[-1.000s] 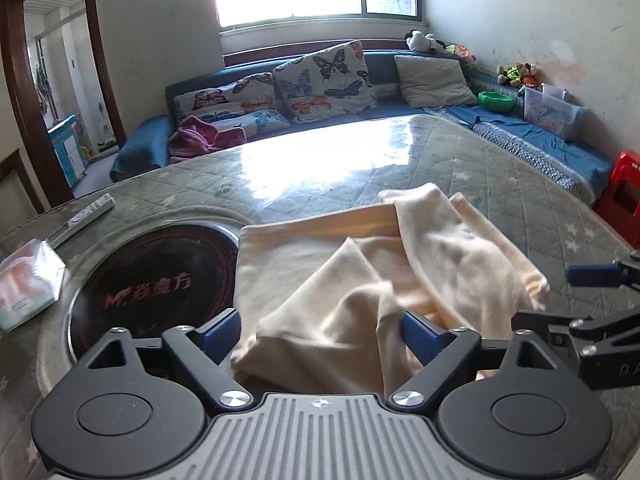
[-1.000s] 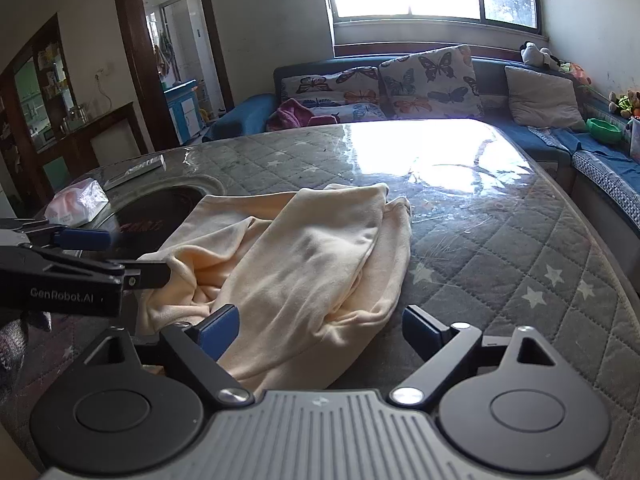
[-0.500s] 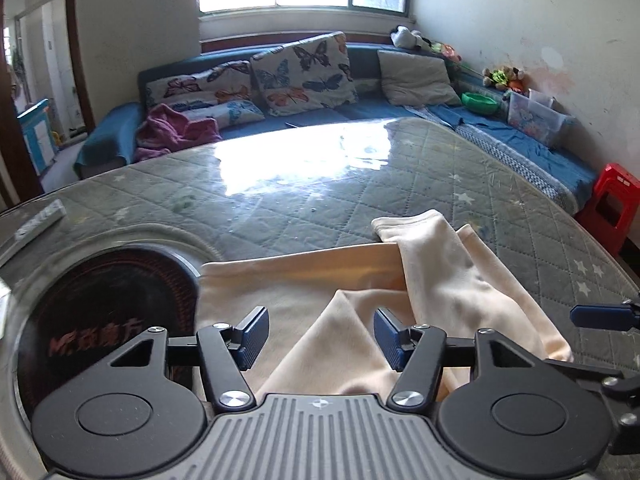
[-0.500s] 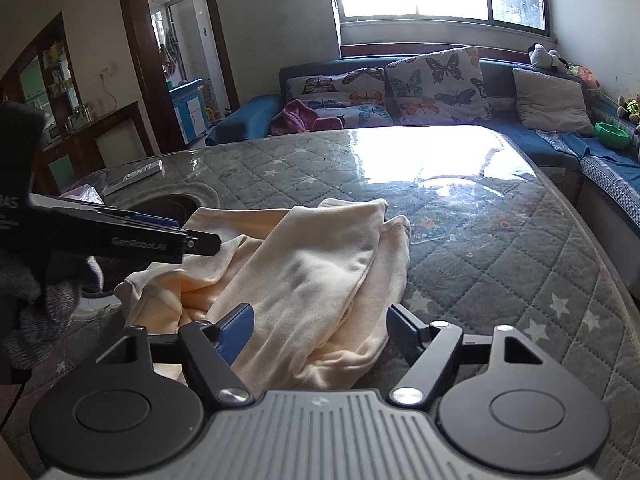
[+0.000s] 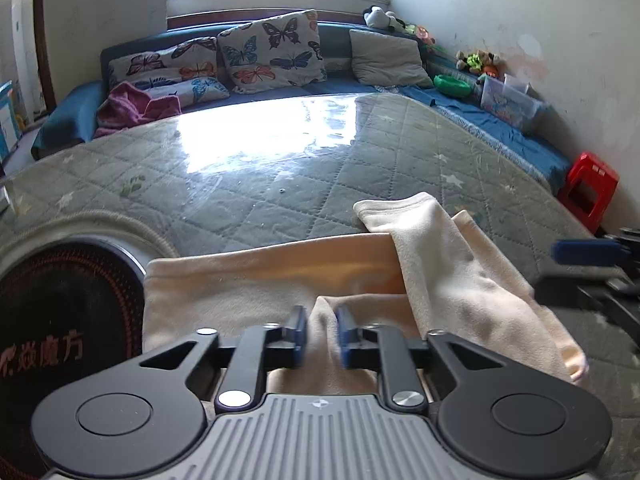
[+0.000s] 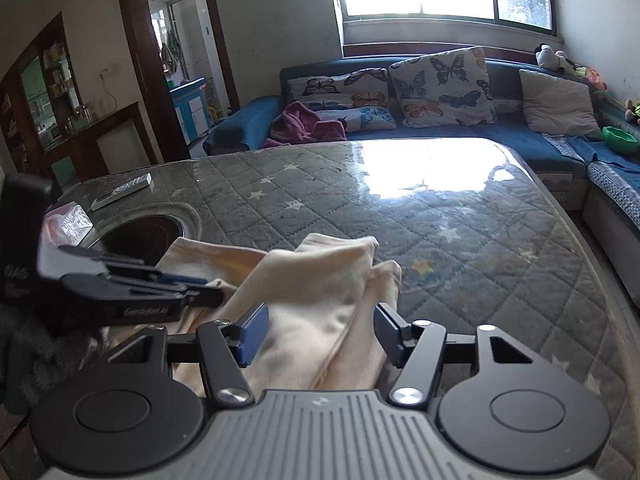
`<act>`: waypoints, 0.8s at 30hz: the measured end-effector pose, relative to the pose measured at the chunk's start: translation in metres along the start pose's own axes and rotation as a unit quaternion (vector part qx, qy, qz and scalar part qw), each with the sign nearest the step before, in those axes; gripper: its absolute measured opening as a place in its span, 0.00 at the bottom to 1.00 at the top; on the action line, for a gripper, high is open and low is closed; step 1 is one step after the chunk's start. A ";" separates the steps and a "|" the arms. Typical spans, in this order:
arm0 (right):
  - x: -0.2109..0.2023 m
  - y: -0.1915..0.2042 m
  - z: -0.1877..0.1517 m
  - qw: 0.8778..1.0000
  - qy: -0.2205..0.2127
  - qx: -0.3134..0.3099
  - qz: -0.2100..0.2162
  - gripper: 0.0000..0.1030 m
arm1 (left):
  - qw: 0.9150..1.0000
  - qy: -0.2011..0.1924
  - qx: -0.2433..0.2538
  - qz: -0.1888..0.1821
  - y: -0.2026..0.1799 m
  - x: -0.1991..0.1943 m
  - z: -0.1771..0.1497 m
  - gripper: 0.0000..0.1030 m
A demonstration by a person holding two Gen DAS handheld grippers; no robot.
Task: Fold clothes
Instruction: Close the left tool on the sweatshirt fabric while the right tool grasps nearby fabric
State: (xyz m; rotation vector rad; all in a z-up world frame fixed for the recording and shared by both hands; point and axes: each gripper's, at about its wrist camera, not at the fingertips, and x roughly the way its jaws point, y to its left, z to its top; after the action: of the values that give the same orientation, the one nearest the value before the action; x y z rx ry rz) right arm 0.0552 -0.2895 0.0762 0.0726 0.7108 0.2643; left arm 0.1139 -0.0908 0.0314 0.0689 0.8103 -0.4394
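No folds done: cloth [image 5: 440, 280] lies rumpled on table [image 5: 280, 176]. Left hand-held gripper [image 5: 321, 335] pinches a ridge of it; right hand-held gripper [image 6: 316, 334] spread wide, cloth between fingers, ungripped.

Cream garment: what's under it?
The cream garment lies on the quilted table cover, its left edge beside the dark round plate. The left gripper pinches a fold. Anything beneath the cloth is hidden.

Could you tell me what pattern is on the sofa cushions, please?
Butterflies on a pale ground, on the cushions; clearest in the left wrist view.
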 end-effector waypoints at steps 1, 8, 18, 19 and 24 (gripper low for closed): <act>0.006 0.001 0.004 1.000 0.003 -0.001 0.005 0.55 | 1.000 -0.002 -0.002 -0.001 0.001 -0.002 -0.001 0.10; 0.050 0.017 0.029 0.999 0.024 0.000 0.041 0.47 | 1.000 -0.022 -0.004 -0.003 0.001 -0.014 -0.005 0.09; 0.085 0.026 0.021 0.998 0.057 -0.028 0.003 0.22 | 0.999 -0.031 0.021 -0.007 0.000 -0.014 -0.006 0.14; 0.083 0.025 0.020 0.998 0.056 -0.032 -0.002 0.18 | 0.999 -0.032 0.023 -0.008 0.000 -0.014 -0.005 0.14; 0.069 0.019 0.013 0.998 0.045 -0.038 -0.009 0.08 | 0.999 -0.028 0.036 -0.013 -0.003 -0.005 -0.005 0.14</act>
State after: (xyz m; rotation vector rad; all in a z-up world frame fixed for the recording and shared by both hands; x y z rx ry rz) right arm 0.1099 -0.2530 0.0455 -0.0173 0.7901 0.2785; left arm 0.1066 -0.0904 0.0321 0.1120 0.7402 -0.4927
